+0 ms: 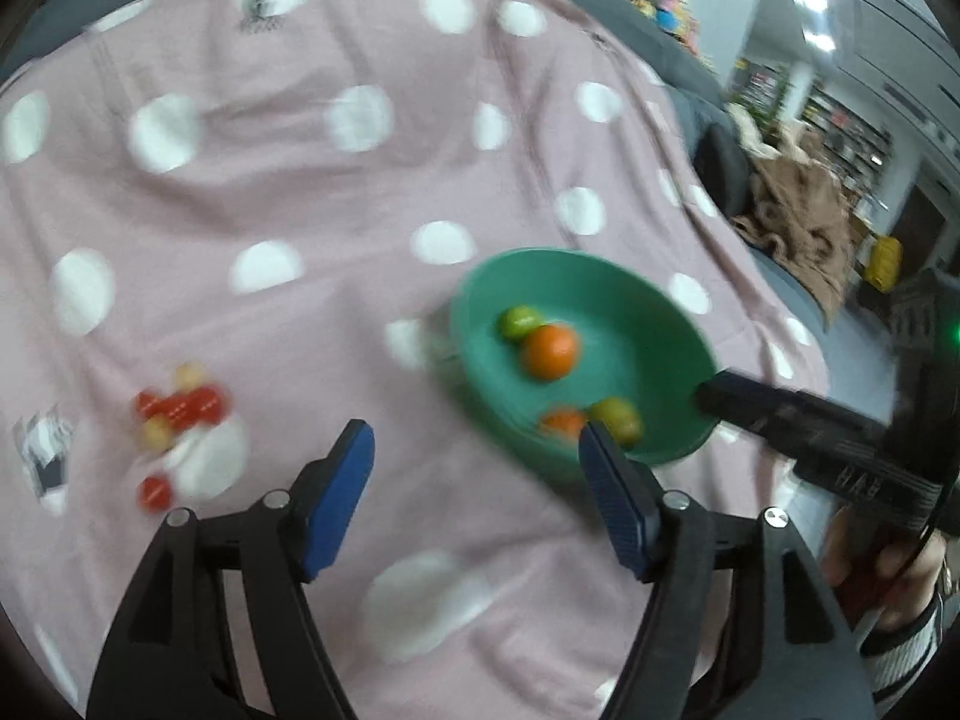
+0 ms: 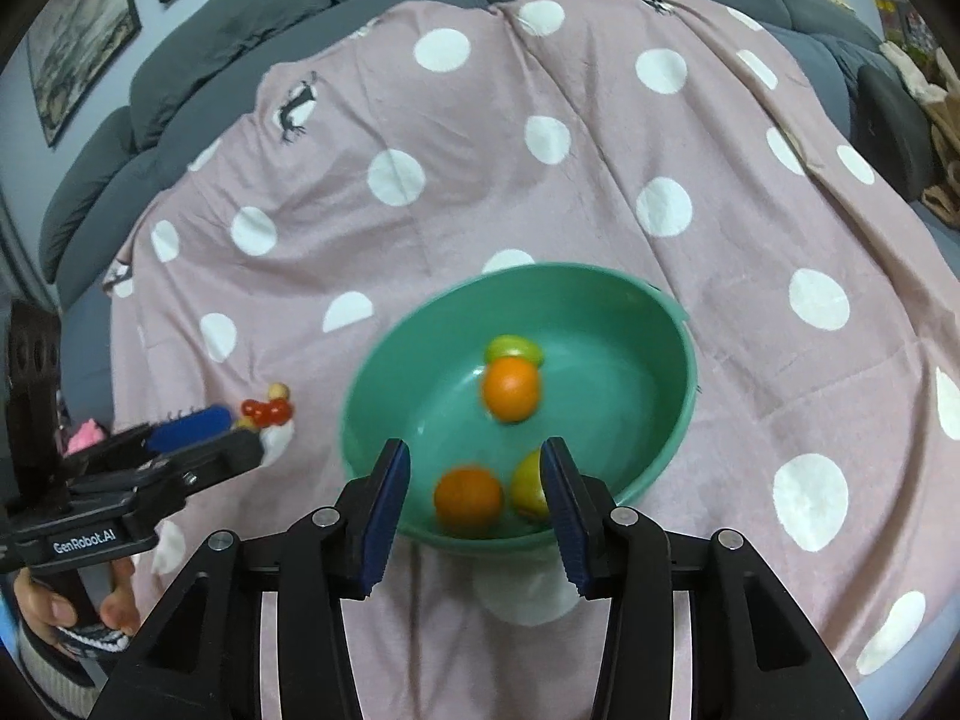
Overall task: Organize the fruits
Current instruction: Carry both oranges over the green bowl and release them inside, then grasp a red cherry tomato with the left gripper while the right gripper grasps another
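Note:
A green bowl (image 2: 630, 318) sits on the pink dotted cloth (image 2: 540, 180). It holds two oranges (image 2: 511, 389) (image 2: 468, 499), a green fruit (image 2: 513, 348) and a yellow-green fruit (image 2: 528, 489). My right gripper (image 2: 477, 483) is open and empty, just above the bowl's near rim. My left gripper (image 1: 477, 456) is open and empty over the cloth, left of the bowl (image 1: 630, 300). A cluster of small red and yellow fruits (image 1: 177, 408) lies on the cloth left of it; it also shows in the right wrist view (image 2: 267, 408).
The cloth covers a grey sofa (image 2: 240, 30). A brown blanket (image 1: 798, 222) lies on the right. Framed pictures (image 2: 78, 30) hang on the wall behind. The right gripper's body (image 1: 840, 450) shows by the bowl's right rim.

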`<state>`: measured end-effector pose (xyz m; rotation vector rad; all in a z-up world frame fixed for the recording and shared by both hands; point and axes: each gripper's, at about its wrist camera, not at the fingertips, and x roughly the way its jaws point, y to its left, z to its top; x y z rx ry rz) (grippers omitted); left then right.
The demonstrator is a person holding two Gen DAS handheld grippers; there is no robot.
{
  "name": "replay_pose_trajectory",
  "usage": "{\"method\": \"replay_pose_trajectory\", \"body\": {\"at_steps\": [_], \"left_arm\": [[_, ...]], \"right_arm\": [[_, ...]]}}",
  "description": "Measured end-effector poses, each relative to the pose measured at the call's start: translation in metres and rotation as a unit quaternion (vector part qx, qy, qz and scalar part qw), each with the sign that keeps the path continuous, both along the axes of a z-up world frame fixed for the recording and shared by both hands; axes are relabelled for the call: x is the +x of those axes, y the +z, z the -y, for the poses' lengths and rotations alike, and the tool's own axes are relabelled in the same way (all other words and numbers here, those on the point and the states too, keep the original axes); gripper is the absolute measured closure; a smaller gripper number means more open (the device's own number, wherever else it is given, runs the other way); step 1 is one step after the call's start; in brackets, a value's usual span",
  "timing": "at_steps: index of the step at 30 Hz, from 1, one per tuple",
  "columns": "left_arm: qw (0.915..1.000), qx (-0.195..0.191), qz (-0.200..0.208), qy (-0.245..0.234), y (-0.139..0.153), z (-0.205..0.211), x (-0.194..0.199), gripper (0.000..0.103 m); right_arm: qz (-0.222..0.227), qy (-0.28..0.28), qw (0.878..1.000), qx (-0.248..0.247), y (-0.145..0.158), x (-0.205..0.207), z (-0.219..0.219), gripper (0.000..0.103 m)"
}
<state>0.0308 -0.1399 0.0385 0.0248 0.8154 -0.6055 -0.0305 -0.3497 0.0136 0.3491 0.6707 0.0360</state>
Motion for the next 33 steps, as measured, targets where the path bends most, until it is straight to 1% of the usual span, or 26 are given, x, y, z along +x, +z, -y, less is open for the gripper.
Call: {"method": "replay_pose_trajectory", "body": {"at_steps": [4,6,10,14,17,23,27,33], "left_arm": [[0.9979,0.013,-0.012,0.062,-0.012,-0.056,-0.014,0.032],[0.9953,0.017,-0.023,0.093,-0.019,-0.083,-0.022,0.032],[0.9880,0.012,-0.047,0.147,-0.030,-0.133,-0.037,0.032],[0.9819,0.003,-0.064,0.179,-0.039,-0.163,-0.049,0.032],[0.9796,-0.004,-0.072,0.188,-0.043,-0.173,-0.052,0.032],[0.9798,-0.020,-0.075,0.184,-0.047,-0.177,-0.048,0.033],[0.9827,-0.019,-0.070,0.170,-0.050,-0.169,-0.032,0.034],[0.9882,-0.006,-0.068,0.137,-0.059,-0.152,0.012,0.034]], "right_arm": [[0.013,0.027,1.000,0.004,0.005,-0.003,-0.013,0.057],[0.017,0.046,0.999,0.005,0.007,-0.003,-0.023,0.057],[0.020,0.092,0.996,-0.007,0.011,0.000,-0.052,0.057],[0.010,0.132,0.991,-0.017,0.009,0.007,-0.083,0.057],[-0.001,0.154,0.988,-0.022,0.003,0.012,-0.101,0.057],[-0.026,0.191,0.981,-0.035,-0.010,0.021,-0.132,0.057],[-0.038,0.205,0.977,-0.039,-0.016,0.030,-0.145,0.057],[-0.049,0.215,0.975,-0.035,-0.025,0.044,-0.152,0.057]]}}
